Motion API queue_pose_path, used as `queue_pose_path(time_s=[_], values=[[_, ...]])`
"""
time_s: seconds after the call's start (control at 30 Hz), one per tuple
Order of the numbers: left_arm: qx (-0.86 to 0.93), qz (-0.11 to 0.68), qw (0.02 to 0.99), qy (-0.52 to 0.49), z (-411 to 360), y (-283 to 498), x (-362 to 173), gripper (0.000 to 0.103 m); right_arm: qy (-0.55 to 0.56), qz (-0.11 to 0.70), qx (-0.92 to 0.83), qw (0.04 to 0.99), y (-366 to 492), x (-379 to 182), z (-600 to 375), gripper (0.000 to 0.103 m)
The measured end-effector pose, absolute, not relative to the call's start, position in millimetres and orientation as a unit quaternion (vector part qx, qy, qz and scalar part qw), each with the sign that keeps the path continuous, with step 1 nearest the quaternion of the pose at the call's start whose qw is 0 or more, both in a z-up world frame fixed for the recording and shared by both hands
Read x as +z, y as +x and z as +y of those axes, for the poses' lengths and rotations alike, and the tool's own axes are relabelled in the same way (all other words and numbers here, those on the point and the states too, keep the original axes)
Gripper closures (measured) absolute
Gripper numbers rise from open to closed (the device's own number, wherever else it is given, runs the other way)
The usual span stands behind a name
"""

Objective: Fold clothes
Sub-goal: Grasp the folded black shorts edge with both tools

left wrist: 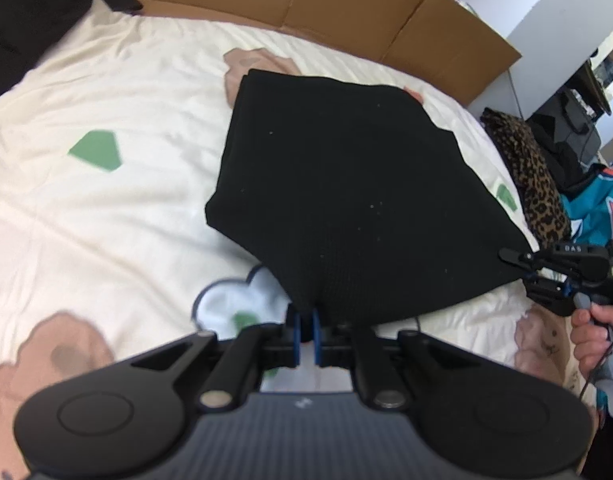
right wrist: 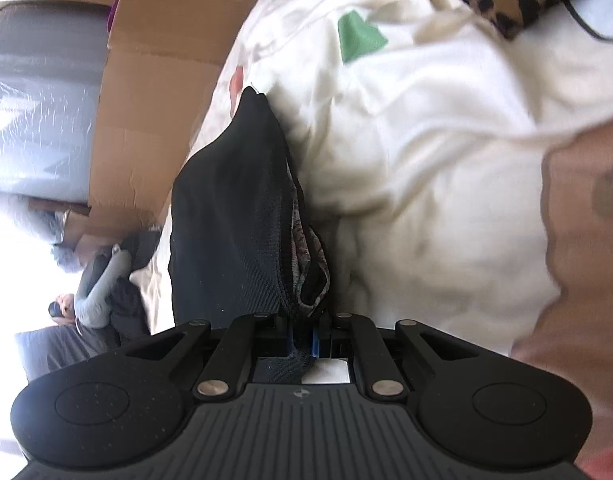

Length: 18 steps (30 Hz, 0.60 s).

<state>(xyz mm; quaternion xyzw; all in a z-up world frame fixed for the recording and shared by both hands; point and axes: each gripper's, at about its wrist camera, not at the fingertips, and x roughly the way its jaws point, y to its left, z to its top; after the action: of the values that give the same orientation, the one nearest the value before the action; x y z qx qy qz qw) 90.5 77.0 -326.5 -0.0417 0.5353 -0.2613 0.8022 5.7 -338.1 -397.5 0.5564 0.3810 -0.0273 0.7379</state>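
A black garment [left wrist: 346, 184], folded into a thick rectangle, lies on a cream bed sheet [left wrist: 106, 208] with printed shapes. My left gripper [left wrist: 305, 330] is shut on the garment's near corner. My right gripper [left wrist: 518, 270] comes in from the right edge of the left wrist view and grips the garment's right corner. In the right wrist view my right gripper [right wrist: 303, 338] is shut on the black garment [right wrist: 234, 220], whose edge rises up from the jaws, with a grey patterned inner layer showing.
A flattened cardboard box [left wrist: 306, 4] lies along the far side of the bed. A leopard-print cloth [left wrist: 530, 176] and a teal jersey [left wrist: 602, 212] lie at the right. Dark clothes [left wrist: 22, 20] are heaped at the far left. A person [right wrist: 86, 292] sits in the background.
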Motion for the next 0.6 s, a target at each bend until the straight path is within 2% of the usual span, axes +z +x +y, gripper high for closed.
queue_pose_path(time_s=[0.27,0.6], values=[[-0.231,0.593,0.768,-0.077,101,53,-332,0.097,0.550,0.404,-0.003,0.731,1,-395,-323,0.097],[-0.219,0.613,0.749,-0.125,97,45,-338,0.097,0.520,0.403,-0.007,0.753,7,-378,-323,0.098]])
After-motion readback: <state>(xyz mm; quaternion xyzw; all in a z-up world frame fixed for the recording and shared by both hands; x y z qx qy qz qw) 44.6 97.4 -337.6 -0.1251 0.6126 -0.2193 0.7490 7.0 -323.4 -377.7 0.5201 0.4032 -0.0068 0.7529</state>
